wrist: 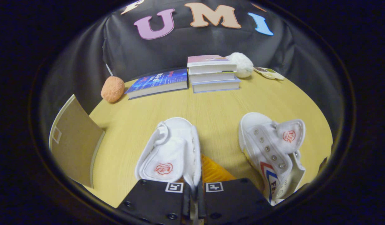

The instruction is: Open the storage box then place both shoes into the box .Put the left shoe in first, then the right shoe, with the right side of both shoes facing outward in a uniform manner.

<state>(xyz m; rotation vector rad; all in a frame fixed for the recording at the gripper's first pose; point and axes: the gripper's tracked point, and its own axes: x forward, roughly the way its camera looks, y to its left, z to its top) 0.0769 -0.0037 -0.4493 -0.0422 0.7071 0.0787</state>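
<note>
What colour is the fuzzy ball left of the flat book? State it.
Orange, seen best in the gripper view: the fuzzy ball lies beside the flat book, far beyond the tool.

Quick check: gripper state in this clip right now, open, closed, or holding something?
Gripper: jaws closed on the side wall of the white canvas shoe with the red tongue logo, the one between and just ahead of them.

Two white shoes [172,150] [273,150] are lying ahead of the claw [194,195]; four books [158,82] [211,64] [211,76] [215,86] and two fuzzy balls [112,89] [242,64] are sitting beyond.
</note>
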